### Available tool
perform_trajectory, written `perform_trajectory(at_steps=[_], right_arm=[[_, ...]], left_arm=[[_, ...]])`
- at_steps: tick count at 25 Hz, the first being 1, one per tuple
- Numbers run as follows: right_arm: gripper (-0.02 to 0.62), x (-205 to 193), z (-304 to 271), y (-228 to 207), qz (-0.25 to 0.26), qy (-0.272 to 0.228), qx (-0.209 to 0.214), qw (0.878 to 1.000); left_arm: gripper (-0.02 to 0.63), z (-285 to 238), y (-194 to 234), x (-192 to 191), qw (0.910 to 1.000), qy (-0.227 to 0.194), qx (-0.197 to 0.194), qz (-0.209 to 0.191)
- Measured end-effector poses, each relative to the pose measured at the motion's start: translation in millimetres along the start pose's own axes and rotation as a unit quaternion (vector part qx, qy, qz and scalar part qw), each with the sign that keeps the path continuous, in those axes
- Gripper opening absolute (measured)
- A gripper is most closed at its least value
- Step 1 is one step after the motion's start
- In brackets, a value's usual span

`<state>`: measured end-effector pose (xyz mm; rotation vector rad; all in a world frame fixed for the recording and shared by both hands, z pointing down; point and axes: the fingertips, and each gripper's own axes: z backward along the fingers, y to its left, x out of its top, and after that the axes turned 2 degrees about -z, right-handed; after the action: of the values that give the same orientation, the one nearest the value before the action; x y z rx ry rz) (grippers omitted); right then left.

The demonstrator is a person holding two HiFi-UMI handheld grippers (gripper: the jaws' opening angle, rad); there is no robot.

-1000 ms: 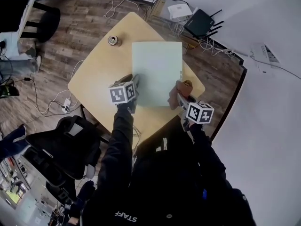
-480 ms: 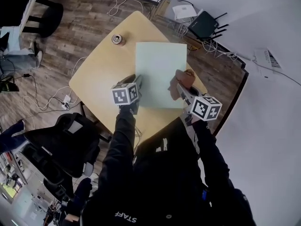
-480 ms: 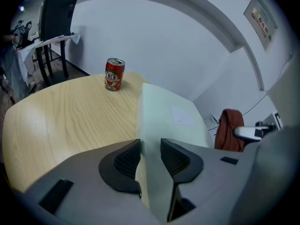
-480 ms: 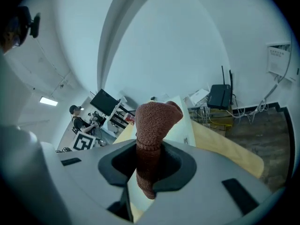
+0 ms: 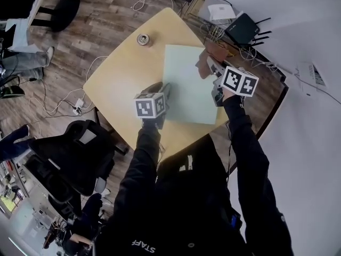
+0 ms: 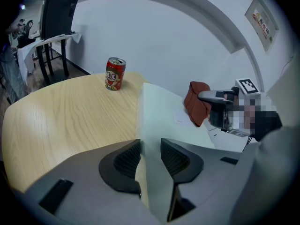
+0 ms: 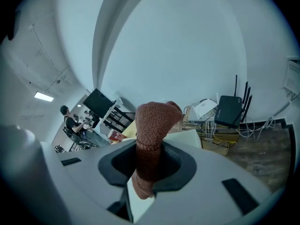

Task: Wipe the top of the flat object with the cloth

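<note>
— The pale green flat sheet (image 5: pixel 189 89), where does it lie?
— Flat on the light wooden table (image 5: pixel 120 76), toward its right side.
— And the rust-brown knitted cloth (image 5: pixel 209 63)?
— At the sheet's far right edge, pinched tight between the right gripper's (image 5: pixel 213 66) jaws. I can't tell if it presses on the surface.
— The left gripper (image 5: pixel 161 88)?
— Clamped on the sheet's near edge, one pad on each side of it.
— Anything else?
— A red drink can (image 5: pixel 143 38) stands upright near the table's far corner, well apart from the sheet.
</note>
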<state>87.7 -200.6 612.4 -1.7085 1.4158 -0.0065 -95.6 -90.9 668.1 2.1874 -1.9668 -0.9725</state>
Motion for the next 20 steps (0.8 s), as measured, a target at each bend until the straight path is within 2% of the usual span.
perform_trajectory(at_steps=[5, 10, 20], right_arm=[[0.107, -24, -10, -22, -0.009, 0.028, -0.036, 0.999], [0.107, -45, 0, -20, -0.007, 0.037, -0.039, 0.999], [0.107, -93, 29, -16, -0.034, 0.053, -0.036, 0.997]], left_arm=[[0.152, 1, 2, -3, 1.0000, 0.000, 0.000, 0.001], [0.152, 2, 4, -3, 1.0000, -0.001, 0.001, 0.001], [0.153, 3, 4, -3, 1.0000, -0.003, 0.007, 0.001]])
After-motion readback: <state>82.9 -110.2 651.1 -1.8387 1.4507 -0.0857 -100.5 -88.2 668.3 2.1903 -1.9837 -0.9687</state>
